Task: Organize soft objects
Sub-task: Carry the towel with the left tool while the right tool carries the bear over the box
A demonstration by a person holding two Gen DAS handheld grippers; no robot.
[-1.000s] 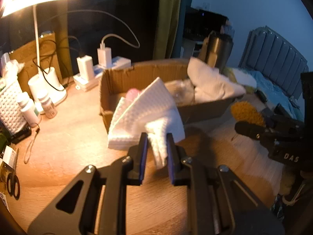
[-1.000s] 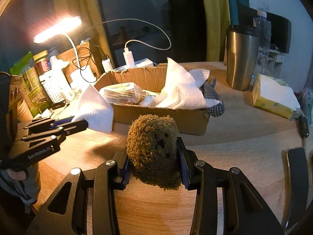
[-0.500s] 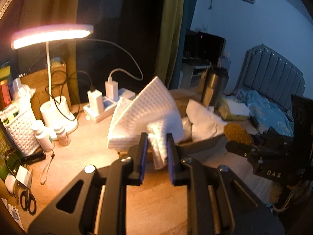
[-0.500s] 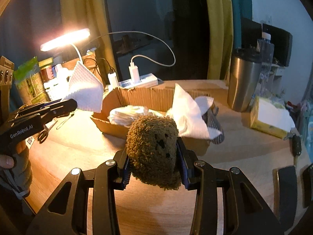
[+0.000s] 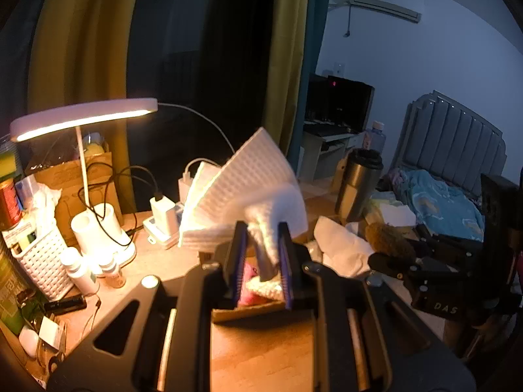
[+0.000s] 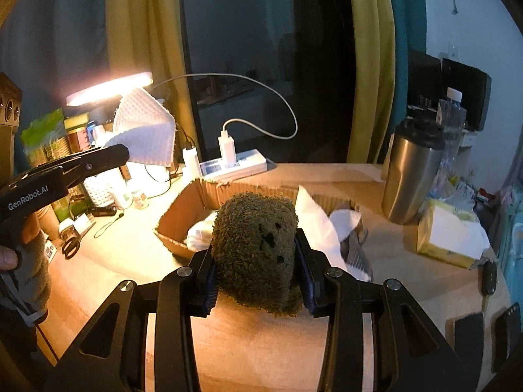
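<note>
Left wrist: left gripper (image 5: 261, 254) pinching white waffle cloth (image 5: 248, 192), fanned up and leftward above cardboard box (image 5: 248, 310); desk lamp (image 5: 81, 117) close left.

Right wrist: right gripper (image 6: 256, 263) clamped on brown fuzzy toy (image 6: 256, 245), upright, over box near edge; steel tumbler (image 6: 412, 173) well right.

Dim room — desk lamp (image 5: 81, 117) glare, fisheye-warped edges.

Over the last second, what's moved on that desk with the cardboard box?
Both grippers rose. The left gripper lifted the white cloth above the cardboard box; the right gripper raised the brown fuzzy toy. Both grips stayed shut; the box's contents look unchanged.
</note>
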